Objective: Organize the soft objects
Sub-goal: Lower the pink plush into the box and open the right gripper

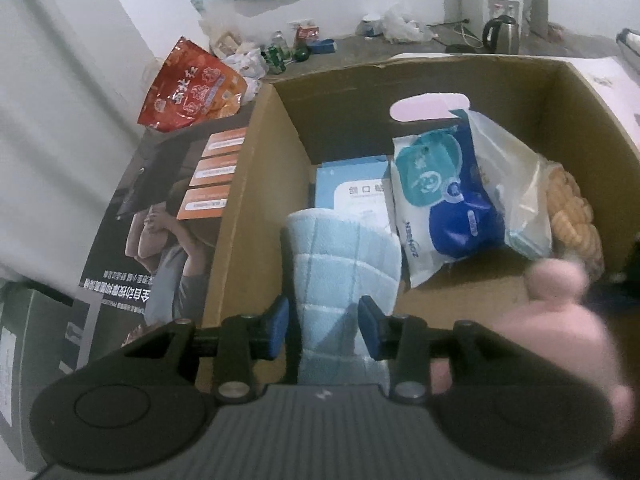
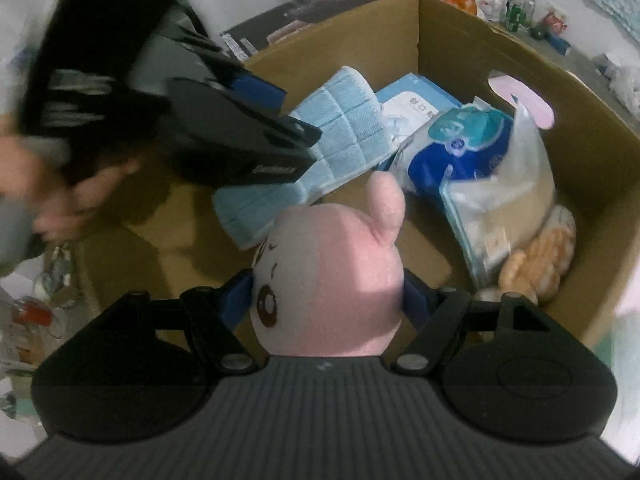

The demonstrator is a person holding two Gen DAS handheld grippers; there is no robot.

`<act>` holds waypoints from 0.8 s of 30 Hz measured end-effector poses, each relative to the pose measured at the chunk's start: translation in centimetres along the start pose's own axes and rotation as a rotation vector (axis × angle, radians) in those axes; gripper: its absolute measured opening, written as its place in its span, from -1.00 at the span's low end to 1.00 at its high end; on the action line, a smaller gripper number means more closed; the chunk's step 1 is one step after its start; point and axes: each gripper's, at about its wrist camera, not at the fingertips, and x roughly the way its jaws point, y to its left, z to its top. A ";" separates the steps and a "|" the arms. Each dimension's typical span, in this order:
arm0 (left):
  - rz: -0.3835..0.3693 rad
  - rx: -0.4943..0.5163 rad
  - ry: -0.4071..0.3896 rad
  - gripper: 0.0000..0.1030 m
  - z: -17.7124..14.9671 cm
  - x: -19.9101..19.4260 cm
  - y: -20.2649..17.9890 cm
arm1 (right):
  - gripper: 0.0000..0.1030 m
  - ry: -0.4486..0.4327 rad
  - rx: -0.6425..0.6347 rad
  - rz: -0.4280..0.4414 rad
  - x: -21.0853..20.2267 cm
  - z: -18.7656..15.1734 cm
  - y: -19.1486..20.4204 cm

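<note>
Right gripper (image 2: 326, 300) clamps pink plush toy (image 2: 332, 280), one ear up; left gripper (image 1: 323, 326) jaws stand apart around pale-blue checked towel (image 1: 344, 264), pads clear of it.

We see a matt, raw brown cardboard box (image 1: 260, 184). Inside, centre of left wrist view, a pale blue towel (image 1: 344, 264), soft fleecy cloth w/ stitched grid. Right of it a glossy plastic wet-wipes pack (image 1: 436, 200) & a clear, shiny plastic bag (image 1: 516, 192). Upper left, a red snack bag (image 1: 192, 88), glossy foil-like. In right wrist view, centre, a pink plush toy (image 2: 332, 276), matt velvety fabric. Top right of left view, a shiny metal kettle (image 1: 502, 34).
</note>
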 end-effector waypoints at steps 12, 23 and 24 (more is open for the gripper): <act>-0.006 -0.076 -0.006 -0.21 0.6 -0.7 2.1 | 0.49 -0.024 -0.017 0.028 5.4 3.1 -0.1; -0.013 -0.075 -0.027 0.05 0.5 -1.3 1.8 | 0.69 -0.077 -0.046 -0.080 4.6 3.3 -0.6; -0.013 -0.072 -0.032 0.09 0.4 -1.3 1.8 | 0.69 -0.083 -0.047 -0.092 4.1 3.1 -0.7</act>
